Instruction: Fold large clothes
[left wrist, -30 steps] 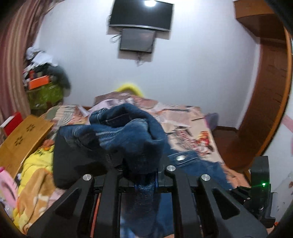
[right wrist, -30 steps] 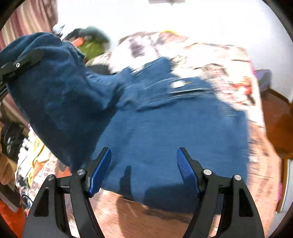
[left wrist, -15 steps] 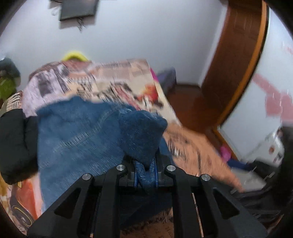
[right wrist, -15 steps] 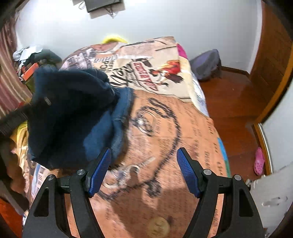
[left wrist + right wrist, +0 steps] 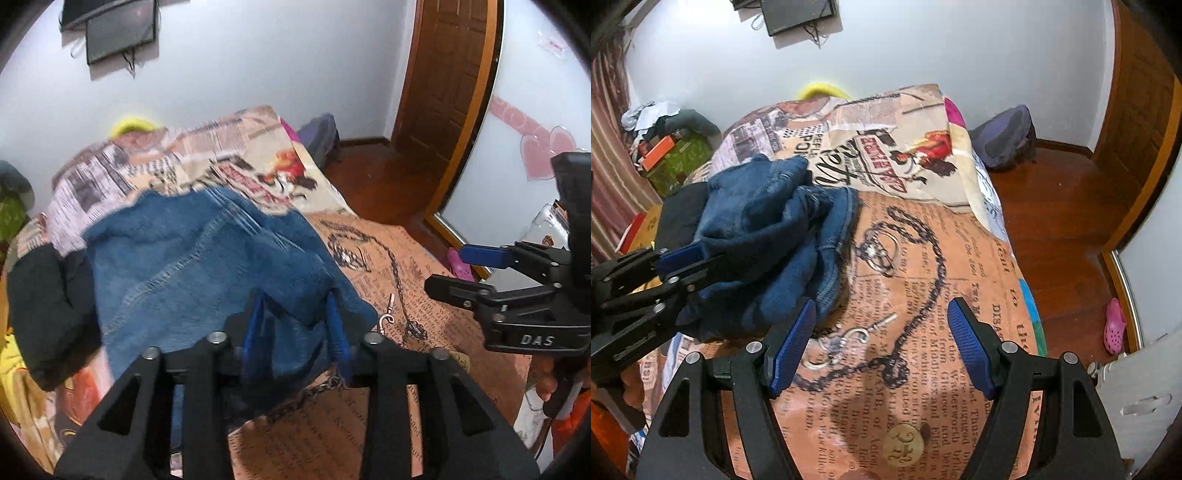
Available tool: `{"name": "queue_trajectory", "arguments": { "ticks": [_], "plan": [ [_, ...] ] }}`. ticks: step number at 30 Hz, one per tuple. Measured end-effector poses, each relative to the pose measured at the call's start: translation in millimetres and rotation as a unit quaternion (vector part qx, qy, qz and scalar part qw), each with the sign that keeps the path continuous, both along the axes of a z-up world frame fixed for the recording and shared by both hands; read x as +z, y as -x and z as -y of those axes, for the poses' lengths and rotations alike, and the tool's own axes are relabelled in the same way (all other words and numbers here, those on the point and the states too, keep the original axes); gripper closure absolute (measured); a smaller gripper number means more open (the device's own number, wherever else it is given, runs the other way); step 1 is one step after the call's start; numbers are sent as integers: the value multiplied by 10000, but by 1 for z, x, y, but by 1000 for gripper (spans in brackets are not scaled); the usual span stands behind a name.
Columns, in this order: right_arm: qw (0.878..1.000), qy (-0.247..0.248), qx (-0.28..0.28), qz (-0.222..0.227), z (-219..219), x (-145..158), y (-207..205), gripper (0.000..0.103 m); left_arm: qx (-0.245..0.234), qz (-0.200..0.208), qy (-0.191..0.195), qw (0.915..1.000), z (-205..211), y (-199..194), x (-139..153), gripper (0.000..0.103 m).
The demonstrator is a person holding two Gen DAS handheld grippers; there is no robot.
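A blue denim garment (image 5: 192,266) lies bunched on the bed with the printed cover (image 5: 388,258). It also shows in the right wrist view (image 5: 764,229). My left gripper (image 5: 295,325) has its blue pads parted, with a fold of the denim between them; it appears from the side in the right wrist view (image 5: 687,258). My right gripper (image 5: 879,347) is open and empty, over bare bed cover to the right of the denim. It also shows at the right edge of the left wrist view (image 5: 480,258).
A black garment (image 5: 48,302) lies left of the denim. Yellow bedding (image 5: 11,362) is at the far left. A wooden door (image 5: 443,92) and wooden floor (image 5: 1063,206) are to the right, with a purple bag (image 5: 1004,136) and pink shoe (image 5: 1113,325).
The left gripper lowered the denim from held high onto the bed and its jaws have parted. The right gripper swung right, off the denim, over bare bed cover.
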State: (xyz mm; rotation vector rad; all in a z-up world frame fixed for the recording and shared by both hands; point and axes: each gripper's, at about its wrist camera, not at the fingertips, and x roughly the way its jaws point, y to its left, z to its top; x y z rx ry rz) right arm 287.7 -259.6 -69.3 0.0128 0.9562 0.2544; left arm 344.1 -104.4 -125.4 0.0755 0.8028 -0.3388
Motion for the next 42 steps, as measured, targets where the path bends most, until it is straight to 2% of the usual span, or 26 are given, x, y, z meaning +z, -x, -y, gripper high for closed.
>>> {"name": "queue_trajectory", "arguments": {
  "ticks": [3, 12, 16, 21, 25, 28, 31, 34, 38, 42],
  "plan": [
    [9998, -97, 138, 107, -10, 7, 0, 33, 148, 381, -114, 9991, -14, 12, 15, 51],
    [9965, -269, 696, 375, -59, 27, -10, 32, 764, 612, -22, 9952, -77, 11, 36, 50],
    [9942, -341, 967, 331, -84, 25, -17, 32, 1028, 433, -84, 9937, -103, 6, 22, 50],
    [9930, -43, 1169, 152, -107, 5, -27, 32, 1178, -50, -54, 9930, -126, -1, -14, 50],
    [9954, 251, 927, -42, -95, -14, -33, 32, 1352, -334, -103, 9902, -132, -1, -45, 50],
    [9966, 46, 788, -238, -71, -22, -32, 32, 1353, -513, 118, 9894, -137, 3, -68, 49],
    [9973, 6, 650, -350, -52, -35, -29, 28, 1333, -485, 255, 9896, -138, 9, -74, 49],
    [9971, -12, 633, -418, -51, -37, -26, 28, 1307, -487, 193, 9900, -137, 11, -73, 48],
    [9972, 252, 663, -229, -63, -21, -23, 27, 1279, -493, 43, 9906, -139, 12, -63, 49],
    [9960, 222, 861, -26, -72, -4, -22, 26, 1367, -432, 35, 9897, -150, 13, -54, 49]
  ]
}}
